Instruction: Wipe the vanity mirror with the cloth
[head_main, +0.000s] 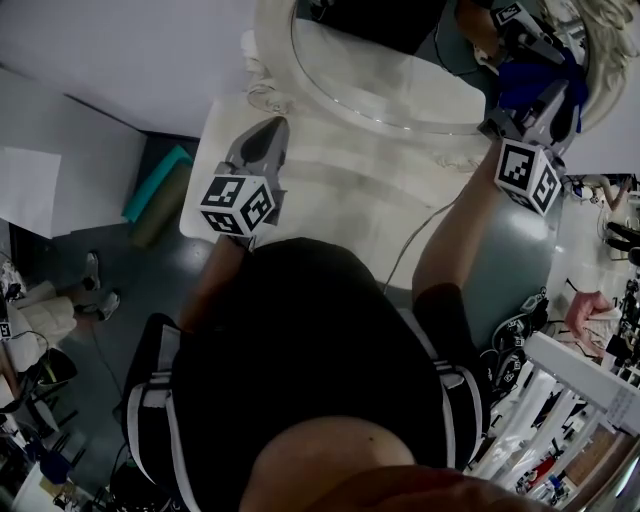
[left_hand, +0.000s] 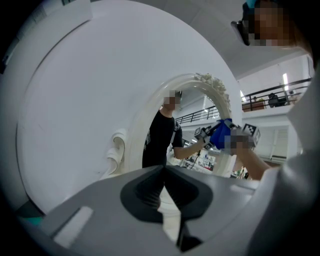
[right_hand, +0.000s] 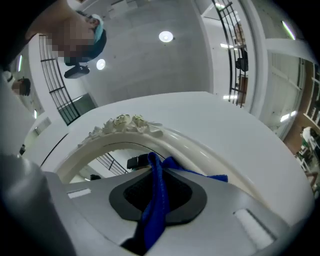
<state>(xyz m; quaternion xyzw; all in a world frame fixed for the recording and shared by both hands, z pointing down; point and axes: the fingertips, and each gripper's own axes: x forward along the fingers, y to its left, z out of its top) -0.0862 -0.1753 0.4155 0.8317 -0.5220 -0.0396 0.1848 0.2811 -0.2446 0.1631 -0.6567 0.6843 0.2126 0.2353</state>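
at the upper right of the head view, the right gripper (head_main: 538, 95) is clamped on the blue cloth (head_main: 538, 78) and holds it up by the right side of the vanity mirror (head_main: 400, 85); right gripper view shows the cloth (right_hand: 155, 200) pinched between the jaws, its free end fanning out toward the glass just under the flowered top of the white frame; cannot tell if the cloth actually touches the glass or only the rim; left gripper (head_main: 270, 135) sits low over the white bench (head_main: 330, 200) in front of the mirror, well apart from the cloth; its own view shows the jaws together with nothing between them, pointing at the mirror (left_hand: 200, 130); judged step: wiping under way, working the upper right edge; next move likely calls for pressing the cloth flat on the glass and sweeping across and down toward the unwiped middle, light pressure so the standing mirror does not tip; left gripper could steady the frame.
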